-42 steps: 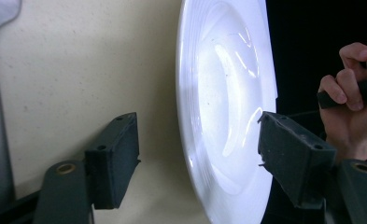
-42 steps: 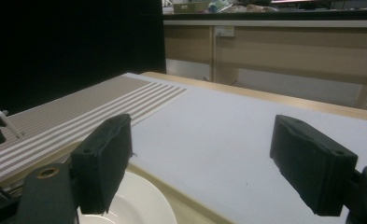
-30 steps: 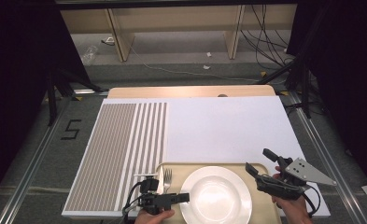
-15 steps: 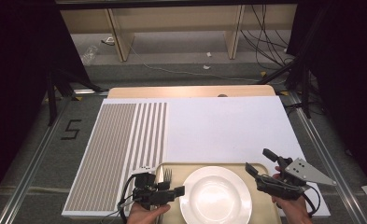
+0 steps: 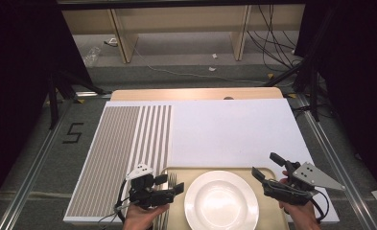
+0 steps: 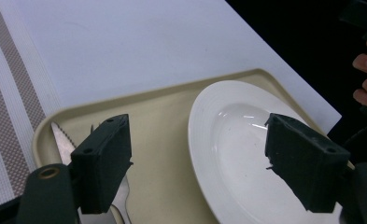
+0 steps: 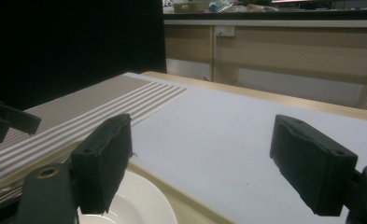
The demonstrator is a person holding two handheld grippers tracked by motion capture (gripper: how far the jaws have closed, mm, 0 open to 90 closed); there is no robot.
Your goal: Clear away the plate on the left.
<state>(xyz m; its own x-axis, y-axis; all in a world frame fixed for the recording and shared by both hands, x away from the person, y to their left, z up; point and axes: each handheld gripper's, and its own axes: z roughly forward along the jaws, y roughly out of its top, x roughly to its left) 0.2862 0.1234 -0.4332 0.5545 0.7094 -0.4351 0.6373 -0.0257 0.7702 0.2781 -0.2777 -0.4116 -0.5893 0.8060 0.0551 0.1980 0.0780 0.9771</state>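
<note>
A white plate (image 5: pixel 221 201) lies on a beige tray (image 5: pixel 186 171) at the table's near edge. A fork (image 5: pixel 172 178) and a serrated knife (image 6: pixel 61 141) lie on the tray's left side, partly hidden under my left gripper (image 5: pixel 171 184). That gripper hovers over them, pointing right toward the plate. Its jaws have just been opening and hold nothing. In the left gripper view, the left gripper (image 6: pixel 197 135) frames the plate (image 6: pixel 246 154) and bare tray (image 6: pixel 162 154). My right gripper (image 5: pixel 265 164) stands open and empty just right of the plate, over the tray's right rim.
A brown-and-white striped placemat (image 5: pixel 114 158) covers the table's left part, and a white sheet (image 5: pixel 229 129) covers the rest. The wooden table edge (image 5: pixel 191 94) lies at the back. The floor beyond holds cables and shelf legs.
My left gripper has risen a little and drifted left, away from the plate, over the cutlery. The right gripper has stayed where it was.
</note>
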